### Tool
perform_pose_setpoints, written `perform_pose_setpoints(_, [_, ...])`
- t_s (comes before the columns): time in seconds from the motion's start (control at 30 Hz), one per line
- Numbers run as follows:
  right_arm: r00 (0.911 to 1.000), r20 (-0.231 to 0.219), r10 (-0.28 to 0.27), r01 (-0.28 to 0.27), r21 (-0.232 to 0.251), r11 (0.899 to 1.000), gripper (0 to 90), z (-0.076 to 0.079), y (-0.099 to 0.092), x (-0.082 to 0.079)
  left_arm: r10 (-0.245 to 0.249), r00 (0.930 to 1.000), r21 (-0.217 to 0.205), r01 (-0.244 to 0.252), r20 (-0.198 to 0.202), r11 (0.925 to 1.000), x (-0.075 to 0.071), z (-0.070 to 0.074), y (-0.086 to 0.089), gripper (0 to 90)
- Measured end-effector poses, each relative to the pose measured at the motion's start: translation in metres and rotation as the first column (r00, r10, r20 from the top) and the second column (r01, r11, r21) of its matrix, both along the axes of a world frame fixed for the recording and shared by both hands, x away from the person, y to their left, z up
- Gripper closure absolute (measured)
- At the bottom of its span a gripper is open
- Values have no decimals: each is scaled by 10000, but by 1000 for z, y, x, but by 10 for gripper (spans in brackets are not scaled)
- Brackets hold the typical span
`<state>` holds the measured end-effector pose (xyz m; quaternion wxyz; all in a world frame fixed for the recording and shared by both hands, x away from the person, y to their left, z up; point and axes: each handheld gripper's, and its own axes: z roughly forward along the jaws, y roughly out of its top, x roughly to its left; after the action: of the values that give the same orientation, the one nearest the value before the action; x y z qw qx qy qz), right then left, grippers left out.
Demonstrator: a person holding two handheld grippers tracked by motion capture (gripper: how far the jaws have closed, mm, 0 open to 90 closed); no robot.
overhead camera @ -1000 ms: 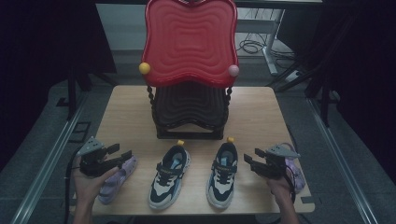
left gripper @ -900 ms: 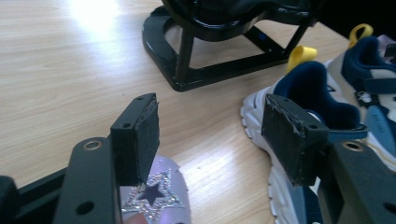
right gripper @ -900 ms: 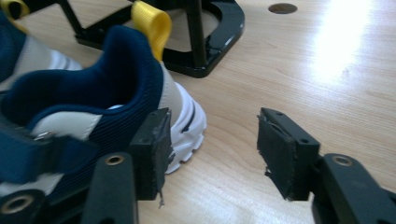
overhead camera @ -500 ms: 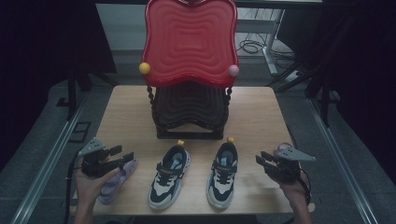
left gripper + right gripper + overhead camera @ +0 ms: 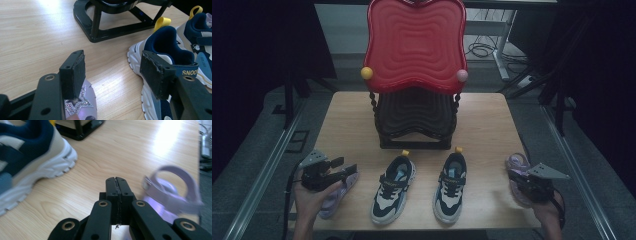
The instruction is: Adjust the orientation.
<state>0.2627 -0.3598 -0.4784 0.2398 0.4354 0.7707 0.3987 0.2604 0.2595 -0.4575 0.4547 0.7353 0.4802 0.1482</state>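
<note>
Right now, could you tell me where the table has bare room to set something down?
Bare wood lies left and right of the black rack, up to the table edges. The front is crowded: purple sandals flank two sneakers.

In your right claw view, the purple sandal point(image 5: 172, 192) beside the closed jaws is smeared by motion blur, and the navy sneaker point(image 5: 27, 157) at the left is cut off by the picture's edge. In your left claw view, your claw's left jaw hides most of the sparkly star sandal point(image 5: 82, 105), and the bottom edge crops it. From the high view, the red chair's point(image 5: 414, 45) top runs out of the picture.
</note>
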Motion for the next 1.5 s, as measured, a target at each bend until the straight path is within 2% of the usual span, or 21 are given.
perform_pose_setpoints(0.1, [9995, -24, -304, 304, -120, 9995, 893, -1, -13, -4, 25, 10000, 5, -25, -79, 10000, 0, -2, 1, 376])
perform_pose_setpoints(0.33, [9933, -7, -1156, 1156, 21, 9933, 894, 0, -46, -17, 69, 9999, 9, -69, -118, 10000, 0, -2, 2, 377])
perform_pose_setpoints(0.37, [9933, -7, -1156, 1156, 21, 9933, 894, 0, -46, -17, 69, 9999, 9, -69, -118, 10000, 0, -2, 2, 377])
perform_pose_setpoints(0.4, [9893, -169, -1448, 1448, 31, 9894, 894, -5, -57, -23, 69, 9999, 30, -69, -139, 10000, 0, -3, 2, 377])
perform_pose_setpoints(0.63, [9802, -488, -1920, 1914, -157, 9814, 894, -18, -78, -34, 56, 9997, 112, -53, -219, 9999, 0, -4, 1, 377])
perform_pose_setpoints(0.87, [9783, -792, -1915, 1894, -340, 9813, 894, -28, -83, -38, -41, 9999, 123, 43, -122, 9999, -1, -3, 2, 376])
perform_pose_setpoints(0.97, [9815, -762, -1756, 1724, -463, 9839, 894, -27, -78, -37, -85, 9999, 140, 87, -120, 9999, -2, -2, 2, 376])
perform_pose_setpoints(1.33, [9844, -853, -1537, 1468, -825, 9857, 895, -23, -69, -36, -20, 9999, 196, 22, -122, 9998, -2, -2, 3, 376])
perform_pose_setpoints(1.5, [9896, -986, -1050, 954, -979, 9906, 895, -23, -63, -36, 14, 9999, 239, -10, -148, 9997, -2, -2, 3, 376])
